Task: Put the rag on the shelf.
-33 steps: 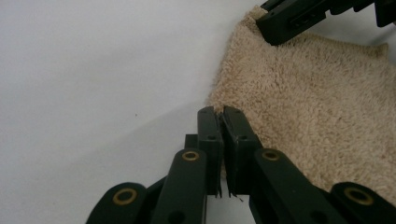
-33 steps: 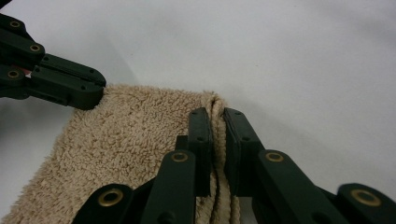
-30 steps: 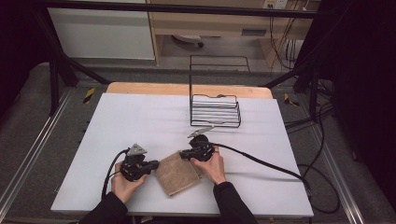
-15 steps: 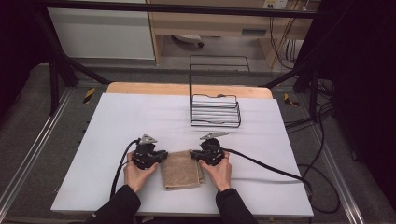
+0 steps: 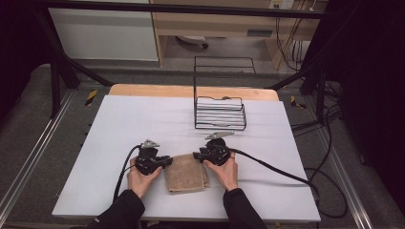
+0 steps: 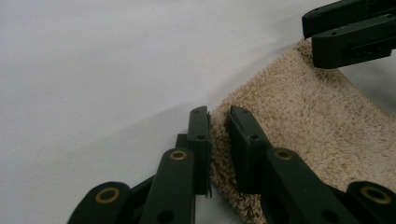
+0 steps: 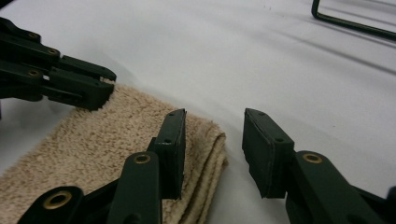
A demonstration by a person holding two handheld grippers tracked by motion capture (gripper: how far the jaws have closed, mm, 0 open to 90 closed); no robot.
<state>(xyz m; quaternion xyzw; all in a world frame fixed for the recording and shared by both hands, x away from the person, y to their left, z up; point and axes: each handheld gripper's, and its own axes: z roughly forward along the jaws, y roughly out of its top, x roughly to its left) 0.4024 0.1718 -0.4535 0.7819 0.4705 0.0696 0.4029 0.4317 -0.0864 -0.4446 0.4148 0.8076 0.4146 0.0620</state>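
Note:
A folded tan towel (image 5: 186,174) lies on the white table (image 5: 138,119) near its front edge. My left gripper (image 5: 168,162) is at the towel's left edge. In the left gripper view its jaws (image 6: 218,114) are pinched on the fluffy edge of the towel (image 6: 303,116). My right gripper (image 5: 196,155) sits at the towel's far right corner. In the right gripper view it (image 7: 215,116) stands open, one finger over the towel (image 7: 93,144) and the other over bare table, straddling the folded edge. The left gripper (image 7: 100,86) shows there at the far corner.
A black wire basket (image 5: 219,114) stands behind the grippers at the table's back middle; its base wire (image 7: 350,25) shows in the right gripper view. A black cable (image 5: 277,169) trails right from the right gripper. White table spreads to the left and right.
The towel has turned from lying slanted to lying square. My left gripper moved right to its left edge and shut on it. My right gripper shifted slightly right to the far right corner.

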